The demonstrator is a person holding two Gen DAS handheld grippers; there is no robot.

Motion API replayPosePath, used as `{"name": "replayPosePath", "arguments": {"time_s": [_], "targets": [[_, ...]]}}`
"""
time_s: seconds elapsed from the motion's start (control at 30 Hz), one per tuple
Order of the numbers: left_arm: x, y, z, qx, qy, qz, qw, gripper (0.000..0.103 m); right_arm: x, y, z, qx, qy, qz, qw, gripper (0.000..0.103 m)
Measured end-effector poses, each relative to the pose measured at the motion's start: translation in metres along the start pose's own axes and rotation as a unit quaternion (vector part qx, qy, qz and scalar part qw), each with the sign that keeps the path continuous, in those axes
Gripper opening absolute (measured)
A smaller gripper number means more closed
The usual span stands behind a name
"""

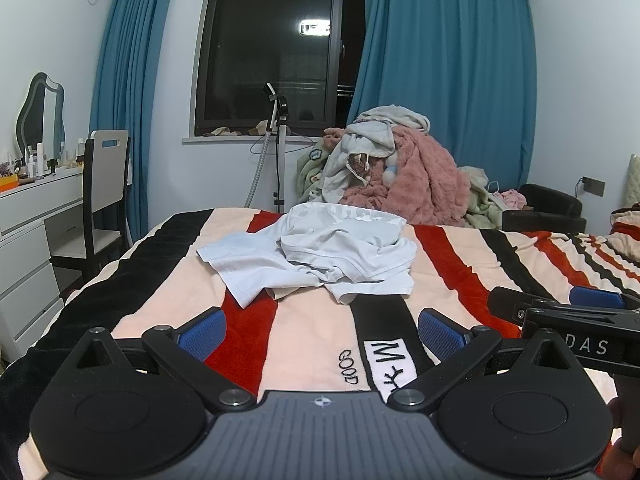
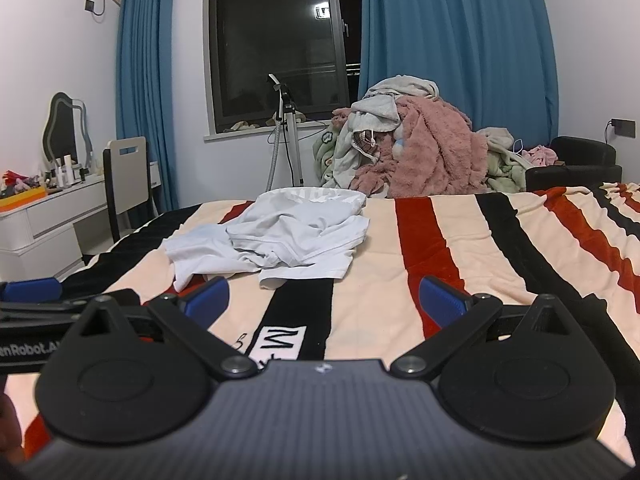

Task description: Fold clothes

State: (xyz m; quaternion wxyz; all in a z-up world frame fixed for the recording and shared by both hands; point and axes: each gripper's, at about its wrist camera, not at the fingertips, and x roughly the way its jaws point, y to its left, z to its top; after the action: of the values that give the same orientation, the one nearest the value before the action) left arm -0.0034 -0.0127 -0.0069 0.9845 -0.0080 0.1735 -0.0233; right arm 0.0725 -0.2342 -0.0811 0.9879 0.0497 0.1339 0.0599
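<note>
Both grippers hang low over the striped blanket (image 1: 312,320), side by side and empty. Left gripper (image 1: 322,334): jaws spread wide, nothing between the blue pads (image 1: 202,336). Right gripper (image 2: 324,300): likewise released, its pads (image 2: 442,300) wide apart. Ahead of both, well clear of the fingertips, lies a crumpled pale shirt (image 1: 320,252), slightly left of the right gripper's centre line. Beyond it, past the bed's far edge, a clothes pile (image 1: 400,164) sits heaped below the window (image 1: 272,44).
</note>
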Motion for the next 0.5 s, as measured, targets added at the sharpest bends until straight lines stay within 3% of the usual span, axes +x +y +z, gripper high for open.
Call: {"name": "replayPosePath", "arguments": {"time_s": [0.27, 0.33, 0.4, 0.5], "targets": [[-0.002, -0.001, 0.002, 0.001, -0.002, -0.005, 1.0, 0.103, -0.003, -0.005, 0.0, 0.002, -0.009, 0.006, 1.0, 0.103], [-0.004, 0.0, 0.007, 0.011, -0.012, -0.001, 0.9999, 0.103, -0.006, -0.003, 0.001, -0.013, -0.027, -0.009, 1.0, 0.103], [-0.006, 0.006, 0.021, 0.01, -0.021, -0.005, 0.9997, 0.103, -0.004, 0.0, -0.001, -0.032, -0.046, -0.037, 0.998, 0.103], [-0.003, 0.029, 0.051, -0.008, -0.038, 0.004, 0.9992, 0.103, 0.006, -0.002, 0.003, -0.027, -0.049, -0.015, 0.998, 0.103]]}}
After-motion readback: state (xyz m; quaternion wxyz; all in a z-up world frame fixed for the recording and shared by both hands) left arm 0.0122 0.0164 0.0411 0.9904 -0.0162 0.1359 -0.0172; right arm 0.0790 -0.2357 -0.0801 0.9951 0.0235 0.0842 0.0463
